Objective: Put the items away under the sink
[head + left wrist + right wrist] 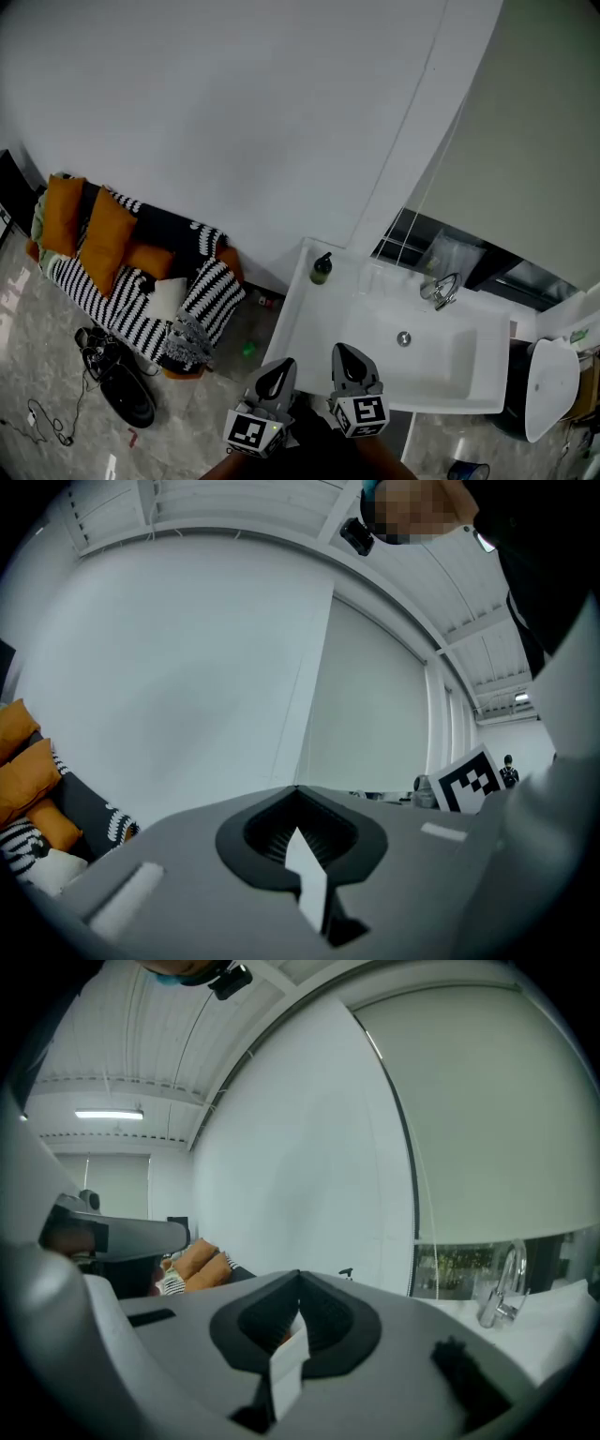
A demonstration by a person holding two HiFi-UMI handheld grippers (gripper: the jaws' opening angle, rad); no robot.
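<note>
1. Sofa [141,281] with orange cushions is sitting at frame left. Bare floor [56,375] is lying below it, with the white sink counter [305,323] at lower centre.
2. Left gripper [275,375] and right gripper [349,361] are hanging side by side at bottom centre, near the counter's front edge, pointing toward the wall.
3. Green bottle [322,268] is standing upright at the counter's upper left corner, well apart from both grippers.
4. Both pairs of jaws are meeting fully, gripping nothing.

White worktop [298,330] carrying a dark green bottle [322,269] at its far left corner. Sofa [141,317] wearing black-and-white stripes, orange cushions [105,234] lying on it. Floor [47,366] showing grey marbling. Grey left gripper [275,377] and right gripper [350,364] displaying black-and-white square markers.
</note>
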